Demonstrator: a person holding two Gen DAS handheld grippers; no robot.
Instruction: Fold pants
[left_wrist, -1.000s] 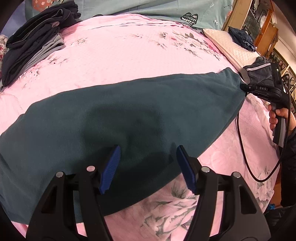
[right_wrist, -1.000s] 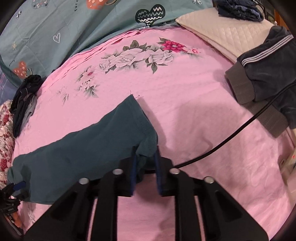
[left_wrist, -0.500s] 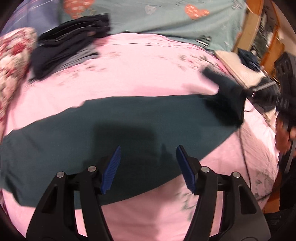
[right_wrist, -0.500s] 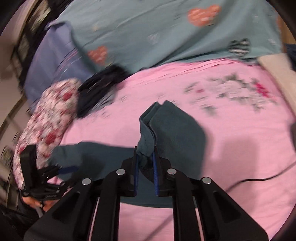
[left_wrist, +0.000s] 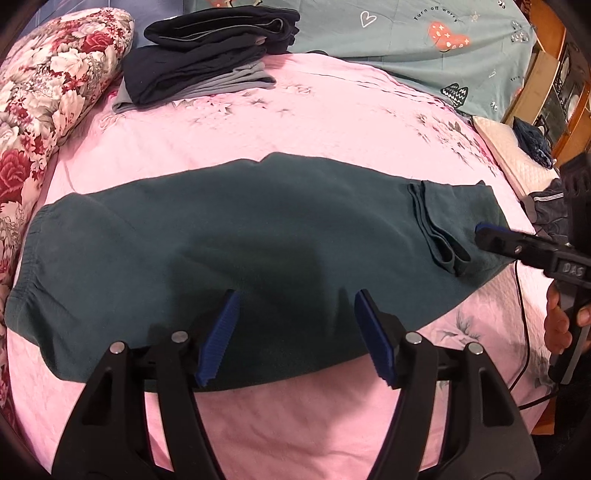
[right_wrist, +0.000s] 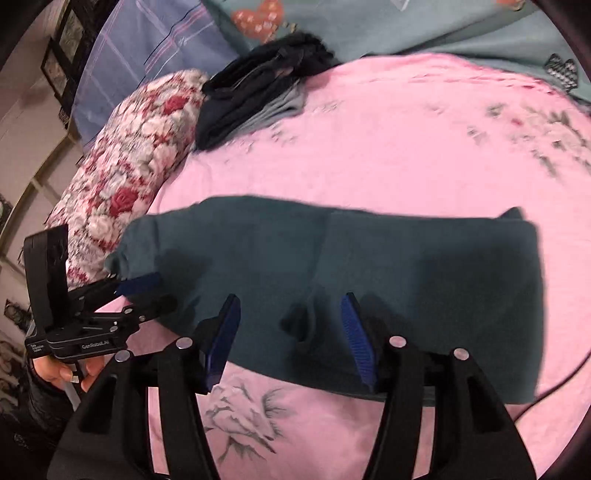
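Observation:
Dark teal pants (left_wrist: 258, 236) lie flat across the pink bedspread (left_wrist: 314, 122), waistband at the left, leg end folded over onto the rest at the right (left_wrist: 439, 236). They also show in the right wrist view (right_wrist: 406, 266), with the folded-over part on the right. My left gripper (left_wrist: 295, 332) is open and empty over the pants' near edge. My right gripper (right_wrist: 288, 332) is open and empty over the cuff edge of the folded part; in the left wrist view it sits at the far right (left_wrist: 487, 236).
A stack of folded dark and grey clothes (left_wrist: 207, 55) sits at the far left of the bed. A floral pillow (left_wrist: 48, 92) lies along the left side. A teal quilt (left_wrist: 424, 44) is at the back. A black cable (left_wrist: 524, 332) trails at the right.
My right gripper carried the leg end leftwards over the pants, laid it down and opened. My left gripper stayed open over the near edge.

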